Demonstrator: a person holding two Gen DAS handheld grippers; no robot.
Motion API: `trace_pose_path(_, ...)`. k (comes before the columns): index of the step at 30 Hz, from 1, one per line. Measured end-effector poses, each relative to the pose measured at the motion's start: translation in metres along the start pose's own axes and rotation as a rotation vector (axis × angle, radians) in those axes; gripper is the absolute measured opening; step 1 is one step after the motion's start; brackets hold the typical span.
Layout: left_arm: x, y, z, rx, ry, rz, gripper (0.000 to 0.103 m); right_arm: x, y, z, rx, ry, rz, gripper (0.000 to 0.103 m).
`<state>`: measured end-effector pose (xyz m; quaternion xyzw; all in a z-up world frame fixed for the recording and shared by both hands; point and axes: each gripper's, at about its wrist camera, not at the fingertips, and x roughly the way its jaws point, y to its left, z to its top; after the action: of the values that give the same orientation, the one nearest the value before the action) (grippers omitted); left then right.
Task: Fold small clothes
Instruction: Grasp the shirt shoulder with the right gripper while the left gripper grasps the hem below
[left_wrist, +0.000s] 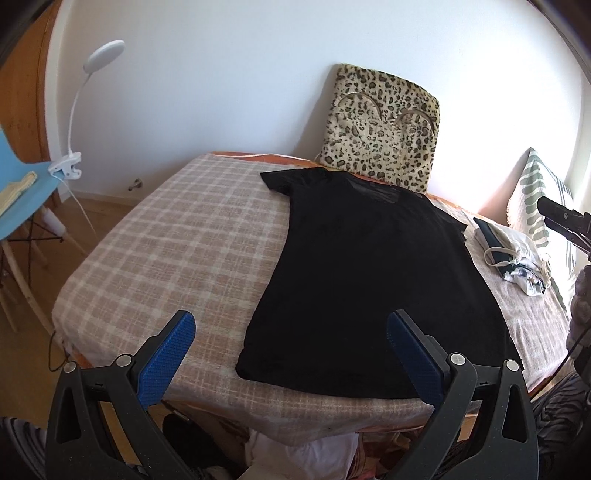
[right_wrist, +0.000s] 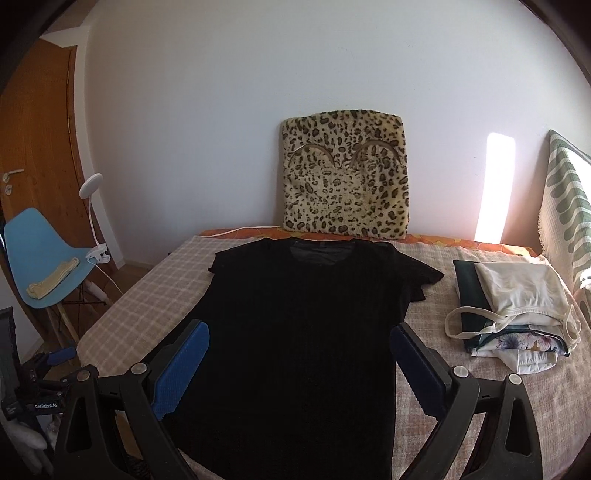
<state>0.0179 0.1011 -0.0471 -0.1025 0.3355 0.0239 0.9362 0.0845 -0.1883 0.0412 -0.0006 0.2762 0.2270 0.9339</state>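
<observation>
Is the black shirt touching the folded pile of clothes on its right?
Apart. The right wrist view shows a strip of plaid blanket between the black shirt sleeve and the folded pile.

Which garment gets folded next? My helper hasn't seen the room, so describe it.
Find the bed with the checked blanket, against the white wall. Spread flat in its middle, below the leopard-print cushion, lies the black T-shirt. Unlike the pile of folded pale clothes to its right, it is unfolded and plain black.
</observation>
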Motion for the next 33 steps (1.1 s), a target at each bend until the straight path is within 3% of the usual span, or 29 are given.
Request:
trace_pose_path(5,0.015,0.027,-0.006,-0.070,0.048,-0.007,0.091,0.040,0.023,0.030,-0.099,0.008,0.038,0.100)
trace_pose_path(14,0.046,0.048,-0.021,-0.136,0.130,-0.080,0.066,0.147,0.034,0.091,-0.047,0.156,0.161,0.099)
trace_pose_path(23,0.059,0.049,-0.024,-0.135,0.145,-0.135,0.053,0.260,0.056,0.135,0.003,0.285,0.194,0.095)
trace_pose_path(27,0.065,0.046,-0.026,-0.111,0.158,-0.152,0.052,0.311,0.074,0.150,0.018,0.341,0.200,0.093)
trace_pose_path(33,0.076,0.049,-0.029,-0.139,0.186,-0.187,0.045,0.394,0.113,0.147,0.019,0.463,0.206,0.086)
